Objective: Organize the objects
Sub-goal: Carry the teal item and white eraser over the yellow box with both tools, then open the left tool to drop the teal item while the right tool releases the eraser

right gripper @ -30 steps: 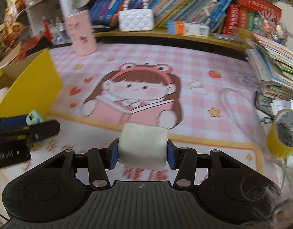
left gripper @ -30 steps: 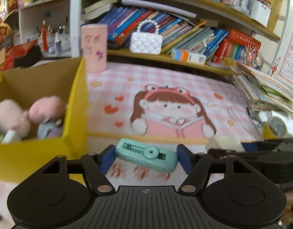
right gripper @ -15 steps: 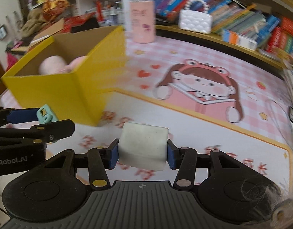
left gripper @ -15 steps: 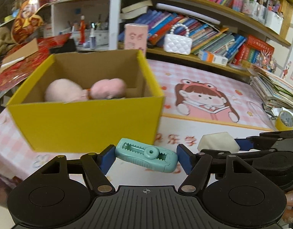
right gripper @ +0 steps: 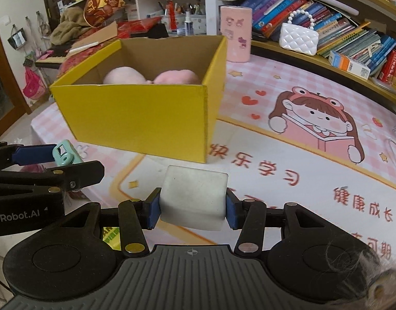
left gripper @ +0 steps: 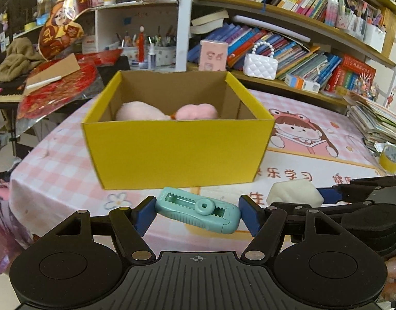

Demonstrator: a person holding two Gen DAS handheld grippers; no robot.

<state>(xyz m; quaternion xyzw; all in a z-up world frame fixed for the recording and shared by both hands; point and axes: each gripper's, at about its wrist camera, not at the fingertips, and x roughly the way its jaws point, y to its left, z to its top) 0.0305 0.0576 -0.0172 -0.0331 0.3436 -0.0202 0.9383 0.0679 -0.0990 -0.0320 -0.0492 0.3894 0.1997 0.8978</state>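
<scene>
- left gripper (left gripper: 197, 213) is clamped on a teal utility knife (left gripper: 198, 209), held level just short of the yellow box (left gripper: 177, 152)
- right gripper (right gripper: 192, 208) squeezes a white block (right gripper: 194, 196) close beside it, also facing the box
- pink plush toys (right gripper: 151, 76) sit in the box
- only the left view catches the yellow tape roll (left gripper: 390, 158)

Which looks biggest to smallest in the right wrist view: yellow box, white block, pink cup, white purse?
1. yellow box
2. white block, though it is nearest the camera
3. pink cup and white purse: too alike to rank
</scene>
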